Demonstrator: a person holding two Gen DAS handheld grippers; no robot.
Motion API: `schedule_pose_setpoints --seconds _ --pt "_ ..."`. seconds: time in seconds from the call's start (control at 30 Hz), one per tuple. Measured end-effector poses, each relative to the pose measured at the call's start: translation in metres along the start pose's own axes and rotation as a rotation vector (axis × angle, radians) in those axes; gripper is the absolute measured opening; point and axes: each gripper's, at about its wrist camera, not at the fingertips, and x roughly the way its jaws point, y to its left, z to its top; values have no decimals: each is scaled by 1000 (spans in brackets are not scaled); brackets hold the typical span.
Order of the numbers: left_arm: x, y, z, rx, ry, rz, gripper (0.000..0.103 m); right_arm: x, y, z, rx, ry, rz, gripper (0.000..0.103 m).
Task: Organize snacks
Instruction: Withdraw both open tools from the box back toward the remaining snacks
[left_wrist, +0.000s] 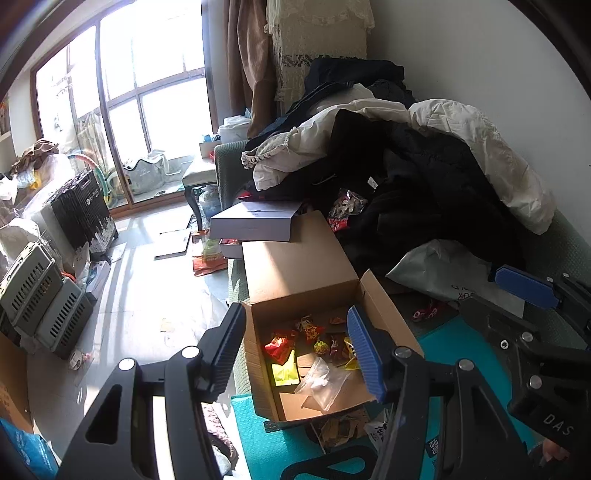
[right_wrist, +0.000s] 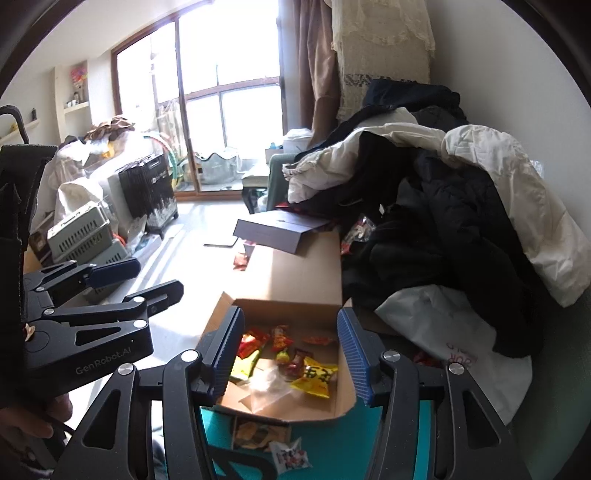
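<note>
An open cardboard box (left_wrist: 380, 306) (right_wrist: 345, 402) sits on a teal mat and holds several red and yellow snack packets (left_wrist: 280, 347) (right_wrist: 314, 376) and a clear plastic bag (left_wrist: 321, 380) (right_wrist: 267, 387). My left gripper (left_wrist: 295, 350) is open and empty above the box. My right gripper (right_wrist: 288, 354) is open and empty above the same box; it also shows at the right of the left wrist view (left_wrist: 528, 284). A few loose snack packets (right_wrist: 291, 456) (left_wrist: 343, 428) lie on the mat in front of the box. A red packet (left_wrist: 424, 312) lies to the right of the box.
A pile of coats and clothes (left_wrist: 424, 166) (right_wrist: 443, 184) covers the sofa at the right. A closed cardboard box (left_wrist: 291, 254) and a dark flat box (left_wrist: 255, 221) lie behind. Grey crates (left_wrist: 40, 295) and a black heater (left_wrist: 83, 210) stand at the left of the floor.
</note>
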Motion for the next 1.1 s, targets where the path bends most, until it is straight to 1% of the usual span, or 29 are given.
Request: schedule_pose_setpoints --seconds 0.13,0.27,0.47,0.77,1.1 --pt "-20 -2 -11 13 -23 -16 56 -19 5 -10 -5 -9 -3 53" --pt "-34 -3 -24 14 -29 -33 56 -31 11 -20 -7 -12 -3 54" --pt "-48 -4 -46 32 -42 -36 56 -43 15 -41 9 6 8 54" --pt "-50 -4 -75 46 -8 -56 56 -42 19 -73 36 66 36 54" --pt "-30 -10 -109 32 77 -88 56 -22 18 -115 76 144 74 54"
